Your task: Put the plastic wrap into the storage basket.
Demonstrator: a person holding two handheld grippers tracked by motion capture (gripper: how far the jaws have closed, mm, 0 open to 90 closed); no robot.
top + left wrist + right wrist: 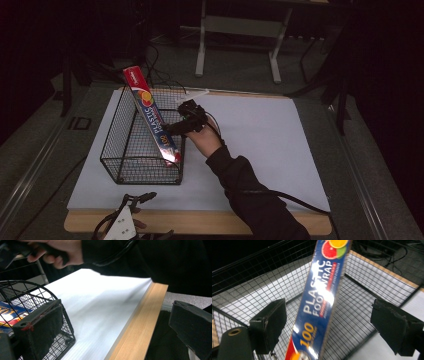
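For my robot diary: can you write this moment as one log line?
right gripper: open, jaws either side of plastic wrap box | box: tilted in wire basket | left gripper: open, at table's near edge

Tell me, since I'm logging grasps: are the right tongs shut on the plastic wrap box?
No, the right tongs stand wide open, with gaps on both sides of the plastic wrap box leaning in the wire basket.

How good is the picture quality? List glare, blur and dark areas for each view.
High view: surroundings nearly black, glare at the lower end of the plastic wrap box. Right gripper view: glare streaks on the box, lettering slightly soft. Left gripper view: white table cover overexposed, hand and sleeve blurred.
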